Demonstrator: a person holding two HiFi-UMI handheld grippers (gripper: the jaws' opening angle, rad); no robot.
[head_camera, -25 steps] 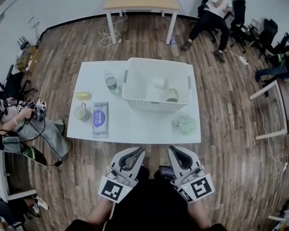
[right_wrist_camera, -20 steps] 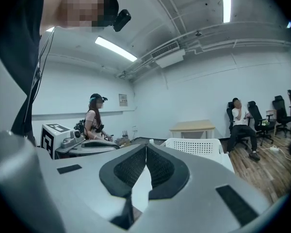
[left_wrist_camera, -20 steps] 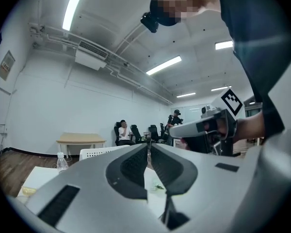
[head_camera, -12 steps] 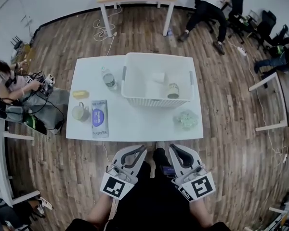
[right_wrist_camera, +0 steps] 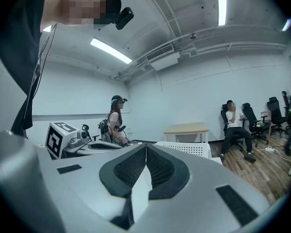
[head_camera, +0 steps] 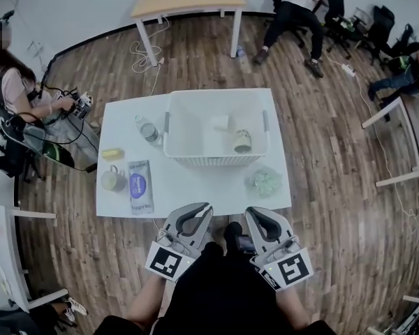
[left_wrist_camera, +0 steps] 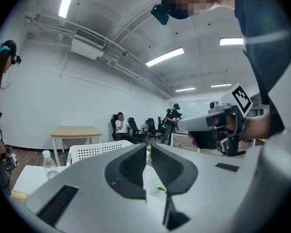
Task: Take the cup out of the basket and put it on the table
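Left tongs [head_camera: 199, 209] and right tongs [head_camera: 260, 213] are both closed and empty, at 6 o'clock off the surface [head_camera: 195, 192]. There's one basket [head_camera: 216, 161] with two cups in it. The cup [head_camera: 242, 141] looks tipped over, axis 12-to-6, mouth toward 6. A white cup [head_camera: 221, 122] sits at its 11.

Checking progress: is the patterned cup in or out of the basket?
In. The cup sits inside the basket, near its right wall.

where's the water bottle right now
In the head view, the water bottle sits on the white table, just left of the basket and beyond the purple packet.
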